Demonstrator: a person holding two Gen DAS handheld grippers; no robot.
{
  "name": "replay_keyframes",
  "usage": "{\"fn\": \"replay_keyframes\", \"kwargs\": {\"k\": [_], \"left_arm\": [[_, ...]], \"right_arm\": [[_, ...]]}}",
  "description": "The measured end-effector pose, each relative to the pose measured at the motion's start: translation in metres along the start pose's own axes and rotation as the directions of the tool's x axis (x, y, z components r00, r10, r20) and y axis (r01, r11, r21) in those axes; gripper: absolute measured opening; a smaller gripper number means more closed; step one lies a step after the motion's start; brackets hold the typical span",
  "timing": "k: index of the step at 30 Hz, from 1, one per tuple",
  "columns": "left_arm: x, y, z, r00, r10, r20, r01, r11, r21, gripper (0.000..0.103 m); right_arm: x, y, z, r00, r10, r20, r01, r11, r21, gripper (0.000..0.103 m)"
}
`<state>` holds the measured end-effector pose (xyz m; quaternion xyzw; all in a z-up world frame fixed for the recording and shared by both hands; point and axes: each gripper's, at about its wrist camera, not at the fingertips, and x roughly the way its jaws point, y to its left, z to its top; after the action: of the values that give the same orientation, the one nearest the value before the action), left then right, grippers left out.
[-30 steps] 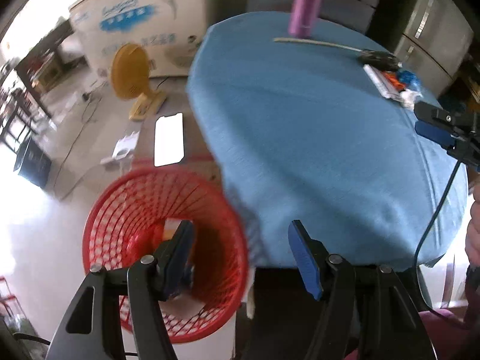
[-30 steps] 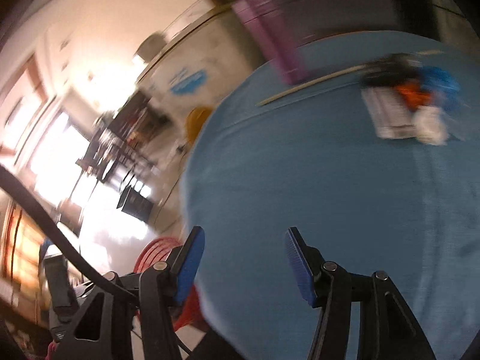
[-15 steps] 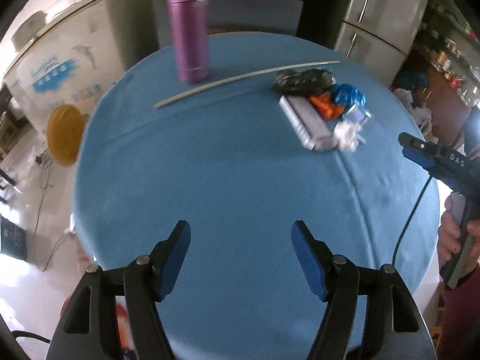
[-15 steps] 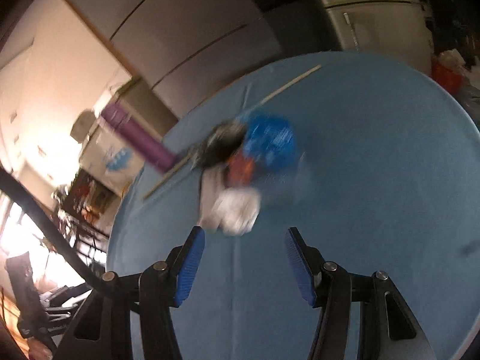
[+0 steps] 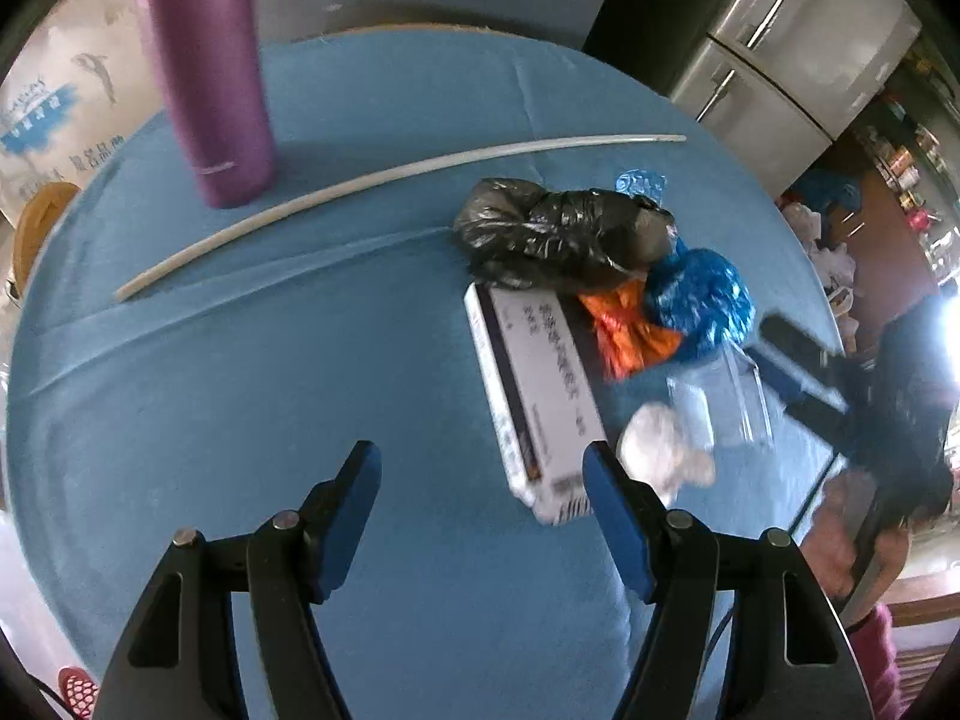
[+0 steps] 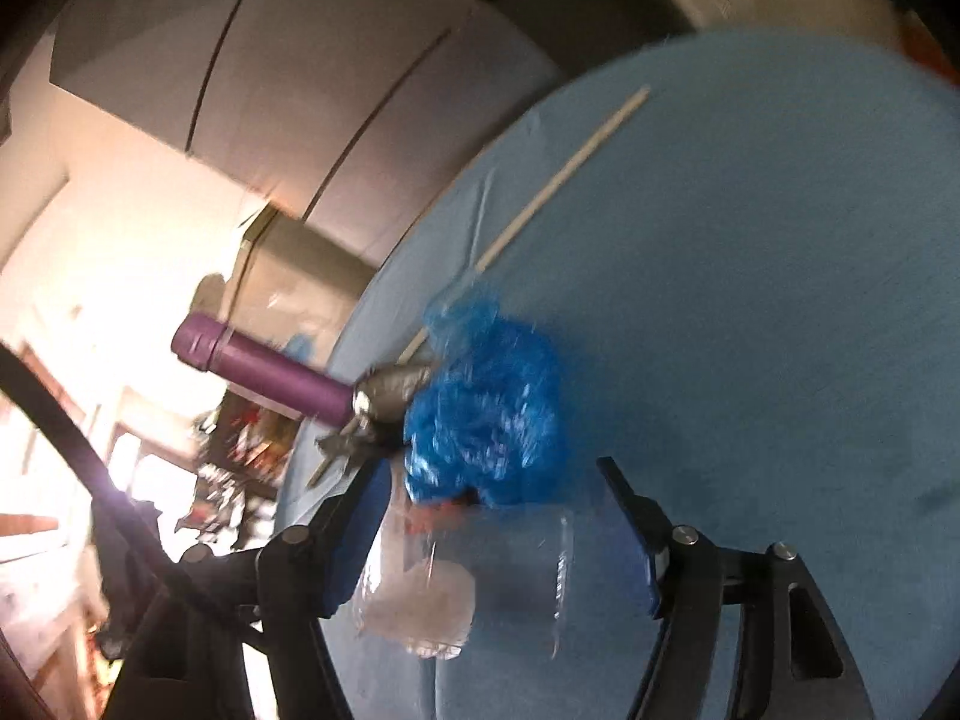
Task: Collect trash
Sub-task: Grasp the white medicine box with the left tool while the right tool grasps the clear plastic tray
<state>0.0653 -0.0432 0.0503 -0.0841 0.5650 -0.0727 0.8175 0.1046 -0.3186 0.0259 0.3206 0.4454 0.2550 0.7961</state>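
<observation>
A pile of trash lies on the blue tablecloth [image 5: 240, 408]: a black plastic bag [image 5: 552, 234], a white box [image 5: 534, 396], an orange wrapper [image 5: 630, 330], crumpled blue plastic [image 5: 702, 294] [image 6: 486, 408], a clear plastic cup [image 5: 720, 402] [image 6: 510, 570] and a white tissue [image 5: 660, 450] [image 6: 420, 606]. My left gripper [image 5: 480, 480] hovers open and empty just before the box's near end. My right gripper [image 6: 498, 516] [image 5: 774, 360] comes in from the right with its jaws opening; the clear cup lies between its fingers, with the blue plastic just beyond.
A purple flask [image 5: 204, 72] [image 6: 264, 372] stands at the back left beside a long pale stick [image 5: 360, 186] [image 6: 558, 180]. A red basket's rim [image 5: 75, 690] peeks in on the floor at the lower left. Steel fridges [image 5: 780, 42] stand behind the table. A person's hand [image 5: 852, 546] holds the right gripper.
Both grippers swept from the red basket side across the table to the trash pile. The right gripper's jaws spread wider and now frame the clear cup.
</observation>
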Motion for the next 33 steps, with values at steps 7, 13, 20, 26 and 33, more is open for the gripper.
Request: {"fn": "replay_keyframes", "kwargs": {"k": [7, 13, 20, 26, 33], "left_arm": [[0.036, -0.006, 0.021, 0.998, -0.003, -0.063, 0.003, 1.000, 0.000, 0.070], [0.053, -0.021, 0.030, 0.996, 0.005, -0.087, -0.002, 0.999, 0.035, 0.071], [0.061, -0.037, 0.035, 0.996, 0.049, -0.079, -0.043, 0.996, 0.079, 0.071], [0.058, -0.045, 0.024, 0.988, 0.135, -0.074, -0.118, 0.972, 0.202, 0.051], [0.039, -0.010, -0.003, 0.983, 0.138, -0.124, -0.103, 0.961, 0.255, 0.050]], "right_arm": [[-0.014, 0.024, -0.046, 0.985, 0.074, -0.154, -0.103, 0.976, -0.191, 0.072], [-0.030, 0.055, -0.066, 0.995, -0.070, -0.071, 0.038, 0.926, -0.375, 0.072], [-0.029, 0.074, -0.083, 0.983, -0.177, -0.047, 0.128, 0.852, -0.508, 0.072], [-0.012, 0.093, -0.100, 0.960, -0.280, 0.002, 0.217, 0.741, -0.635, 0.077], [0.009, 0.092, -0.108, 0.943, -0.332, 0.022, 0.262, 0.702, -0.662, 0.063]]}}
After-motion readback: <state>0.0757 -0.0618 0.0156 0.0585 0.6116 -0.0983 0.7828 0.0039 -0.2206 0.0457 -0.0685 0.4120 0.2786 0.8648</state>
